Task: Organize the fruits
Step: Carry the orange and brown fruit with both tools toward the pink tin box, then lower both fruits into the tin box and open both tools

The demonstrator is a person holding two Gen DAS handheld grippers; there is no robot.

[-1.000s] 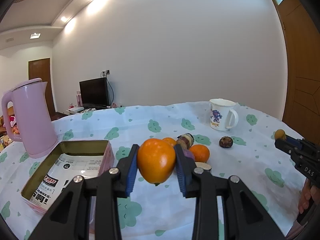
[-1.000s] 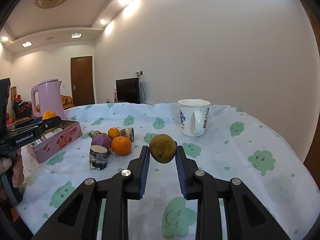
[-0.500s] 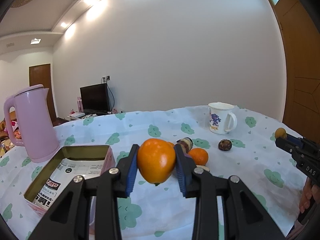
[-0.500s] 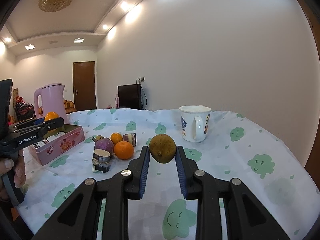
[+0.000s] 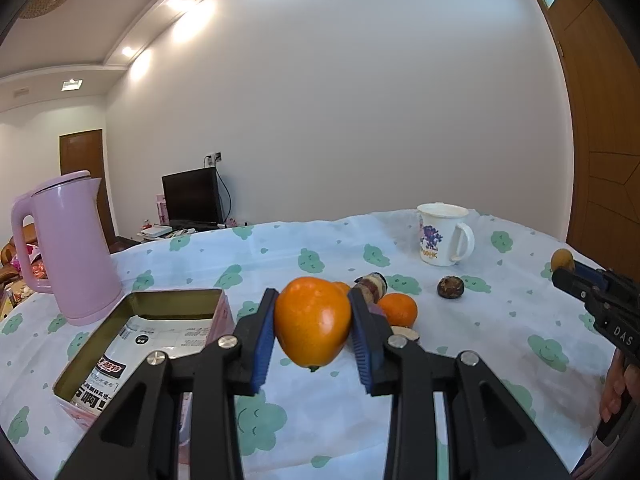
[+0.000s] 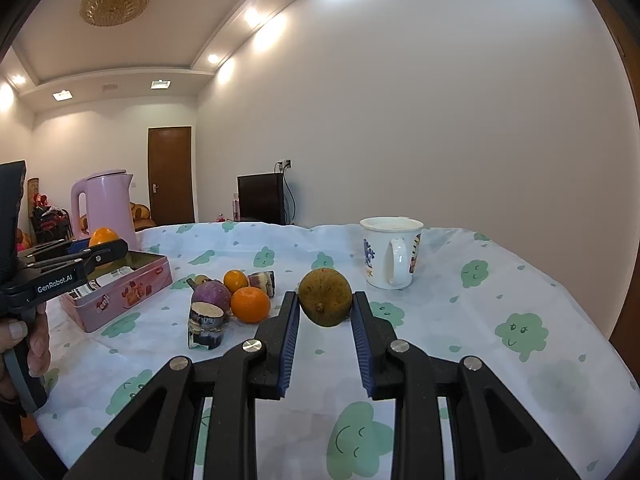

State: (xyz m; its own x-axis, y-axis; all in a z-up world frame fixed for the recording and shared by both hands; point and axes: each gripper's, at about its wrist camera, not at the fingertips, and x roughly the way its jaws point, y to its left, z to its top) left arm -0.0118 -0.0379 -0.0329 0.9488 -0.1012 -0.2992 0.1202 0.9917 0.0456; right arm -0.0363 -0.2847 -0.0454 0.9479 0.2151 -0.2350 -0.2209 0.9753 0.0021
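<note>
My left gripper is shut on a large orange persimmon and holds it above the cloth, just right of the open pink tin. My right gripper is shut on a brownish-green round fruit, held above the table right of the fruit pile. The pile holds an orange tangerine, a smaller orange one, a purple round vegetable and cut purple pieces. A dark brown small fruit lies near the mug. The left gripper also shows in the right wrist view, above the tin.
A pink kettle stands behind the tin at the left. A white mug stands at the back right. The table carries a white cloth with green clouds. A printed packet lies inside the tin.
Both grippers have risen and tilted up slightly with their fruits still held; the table sits lower in both views. Nothing was let go.
</note>
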